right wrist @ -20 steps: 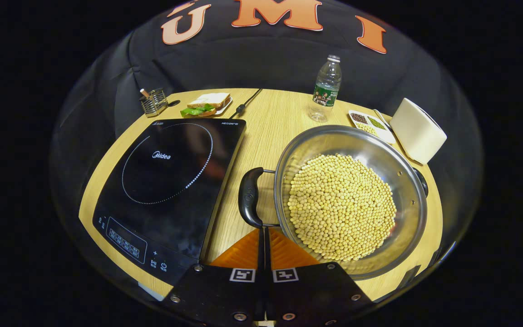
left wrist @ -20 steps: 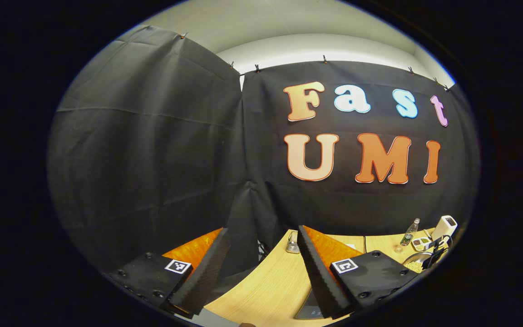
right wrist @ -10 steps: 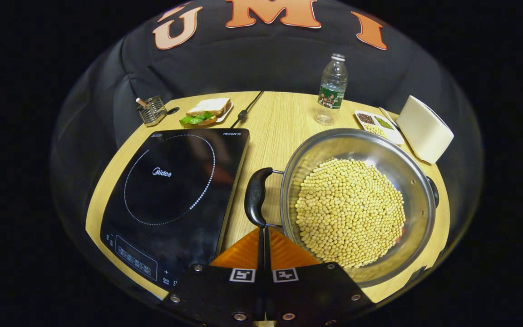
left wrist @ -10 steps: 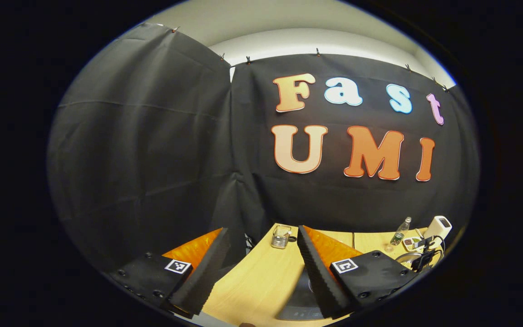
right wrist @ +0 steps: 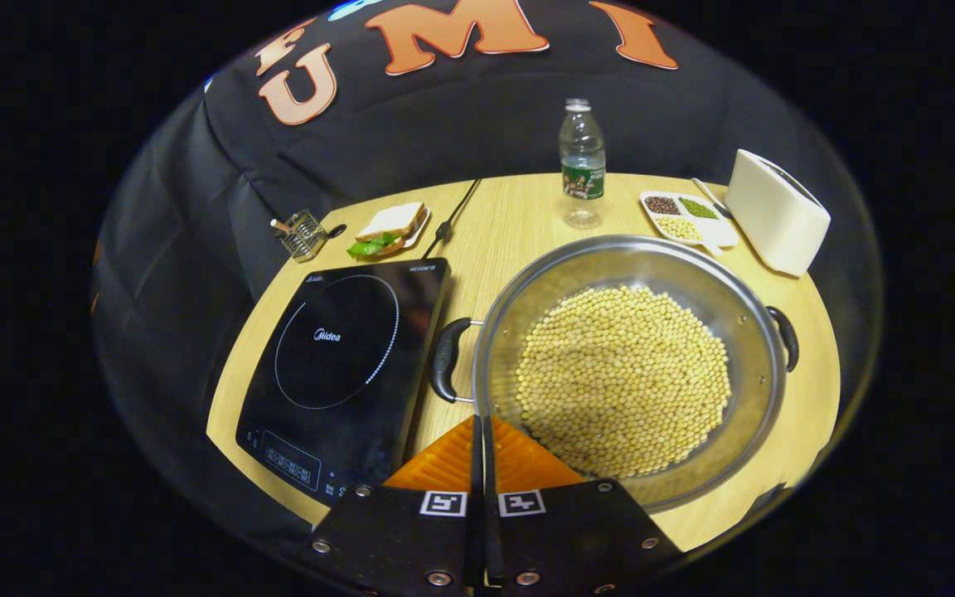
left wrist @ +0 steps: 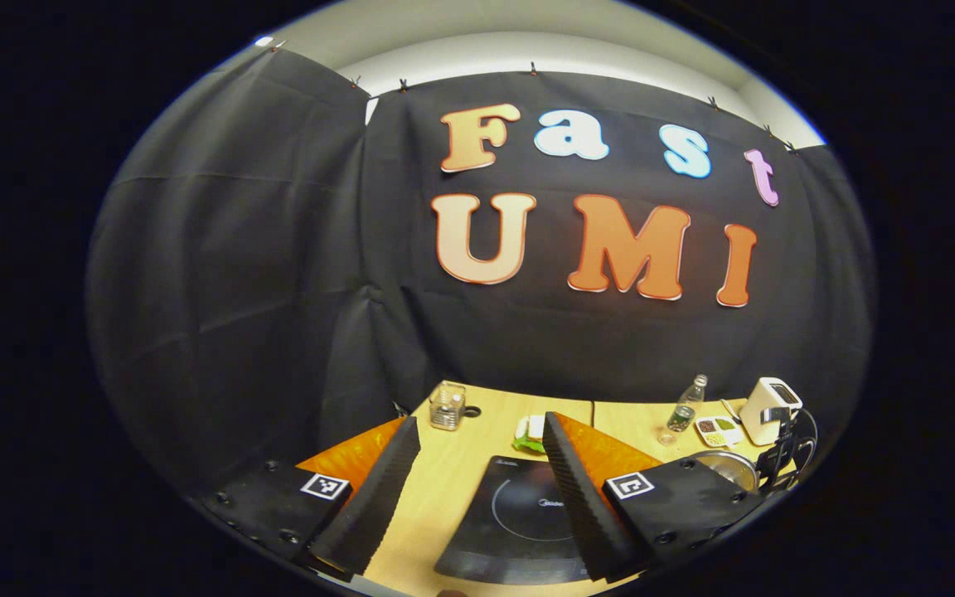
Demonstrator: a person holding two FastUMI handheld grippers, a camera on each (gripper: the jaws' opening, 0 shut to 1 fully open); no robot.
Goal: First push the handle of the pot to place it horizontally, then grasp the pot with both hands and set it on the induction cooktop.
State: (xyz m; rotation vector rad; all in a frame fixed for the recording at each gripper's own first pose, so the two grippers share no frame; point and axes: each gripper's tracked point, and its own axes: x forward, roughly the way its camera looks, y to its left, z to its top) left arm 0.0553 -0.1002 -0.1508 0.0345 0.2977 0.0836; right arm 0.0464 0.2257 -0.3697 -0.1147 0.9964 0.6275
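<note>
A steel pot full of pale soybeans stands on the wooden table, right of the black induction cooktop. Its two black handles point left and right. My right gripper is shut with nothing in it, hovering just short of the left handle and apart from it. In the left gripper view my left gripper is open and empty, held above the near end of the cooktop. The pot lies far off at the right.
At the table's back stand a water bottle, a white box-shaped appliance, a divided dish of beans, a sandwich on a plate and a wire holder. A black cable runs behind the cooktop.
The left gripper's view has swung right and down, bringing the cooktop between its fingers. The right gripper has drawn back from the pot handle, so the pot looks smaller.
</note>
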